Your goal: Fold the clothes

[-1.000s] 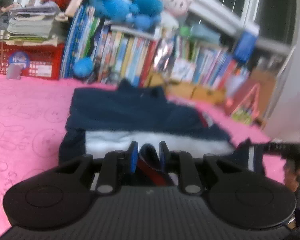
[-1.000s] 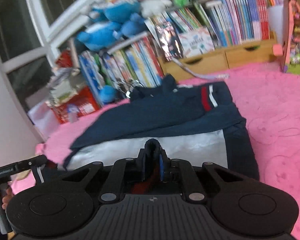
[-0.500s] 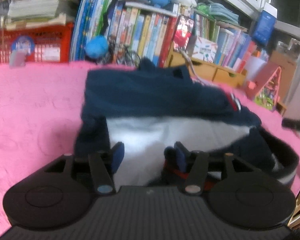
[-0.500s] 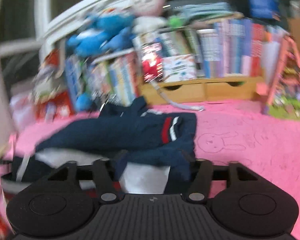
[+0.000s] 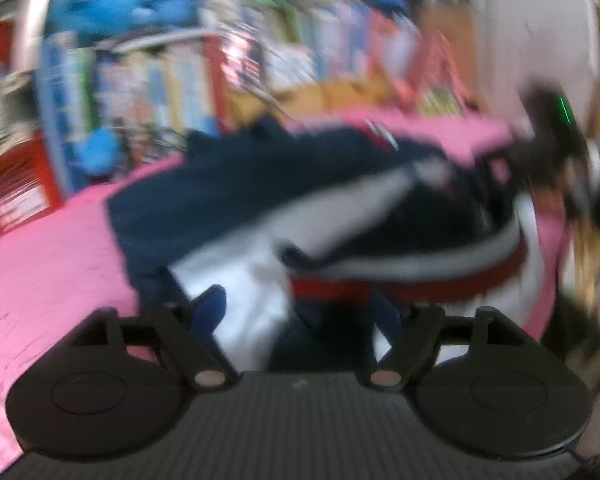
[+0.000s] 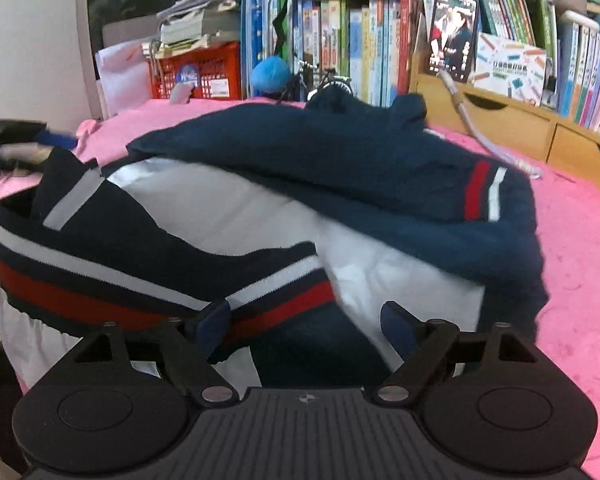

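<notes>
While both grippers stand with jaws apart, having just been opening, the navy jacket [image 6: 340, 168] lies spread on the pink bed cover [image 6: 580, 248] straight ahead of them. Its striped hem [image 6: 140, 280] sits just beyond the right gripper [image 6: 306, 326], loose and unclamped; the left gripper [image 5: 300, 312] has cloth beneath its open jaws too, though blur hides any contact. I judge the garment soft, light and floppy, with a slick white lining [image 6: 240, 208] likely to slide. The ribbed hem band or a sleeve cuff [image 6: 484, 192] looks the firmest place to pinch.
</notes>
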The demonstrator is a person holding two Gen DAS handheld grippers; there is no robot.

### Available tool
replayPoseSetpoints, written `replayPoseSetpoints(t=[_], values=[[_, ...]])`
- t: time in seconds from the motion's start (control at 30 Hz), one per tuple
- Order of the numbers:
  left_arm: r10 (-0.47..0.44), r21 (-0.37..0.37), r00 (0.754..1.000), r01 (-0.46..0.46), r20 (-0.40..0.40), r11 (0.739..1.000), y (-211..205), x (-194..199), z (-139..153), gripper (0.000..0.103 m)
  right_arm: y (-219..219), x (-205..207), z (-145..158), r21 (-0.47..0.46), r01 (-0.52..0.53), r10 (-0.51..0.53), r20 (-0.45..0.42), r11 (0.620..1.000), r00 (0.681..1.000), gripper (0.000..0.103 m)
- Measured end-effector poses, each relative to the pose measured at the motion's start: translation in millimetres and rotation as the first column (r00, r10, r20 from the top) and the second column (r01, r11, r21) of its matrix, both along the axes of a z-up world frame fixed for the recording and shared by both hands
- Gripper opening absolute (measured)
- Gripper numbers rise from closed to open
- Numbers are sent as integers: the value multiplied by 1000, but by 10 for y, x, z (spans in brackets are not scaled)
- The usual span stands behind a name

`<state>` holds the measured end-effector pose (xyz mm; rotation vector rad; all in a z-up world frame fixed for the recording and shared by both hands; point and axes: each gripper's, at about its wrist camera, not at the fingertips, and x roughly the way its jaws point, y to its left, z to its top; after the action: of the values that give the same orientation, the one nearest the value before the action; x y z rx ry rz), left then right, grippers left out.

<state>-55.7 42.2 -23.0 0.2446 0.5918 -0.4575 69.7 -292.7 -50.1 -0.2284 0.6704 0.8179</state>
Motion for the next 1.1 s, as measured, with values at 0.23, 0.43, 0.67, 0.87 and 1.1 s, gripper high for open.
replayPoseSetpoints(t=[0.23, 0.43, 0.67, 0.87, 1.1], values=[[87, -174, 994, -97, -63, 980, -88, 250, -141, 25, -106, -109, 178, 88, 153, -152, -19, 984, 988, 18], [225, -218, 974, -223, -18, 950, 150, 112, -7, 18, -486, -185, 281, 110, 342, -349, 59, 933, 935, 18], [192, -322, 979, -205, -72, 924, 319, 122, 70, 61, -672, -127, 197, 146, 290, -293, -5, 946, 956, 33], [114, -258, 978, -157, -175, 953, 78, 542, -109, 79, -559, -31, 138, 107, 212, -211, -20, 971, 977, 61], [218, -197, 970, -236, -106, 952, -51, 354, -62, 24, -487, -221, 48, 66, 198, -199, 11, 978, 980, 23]])
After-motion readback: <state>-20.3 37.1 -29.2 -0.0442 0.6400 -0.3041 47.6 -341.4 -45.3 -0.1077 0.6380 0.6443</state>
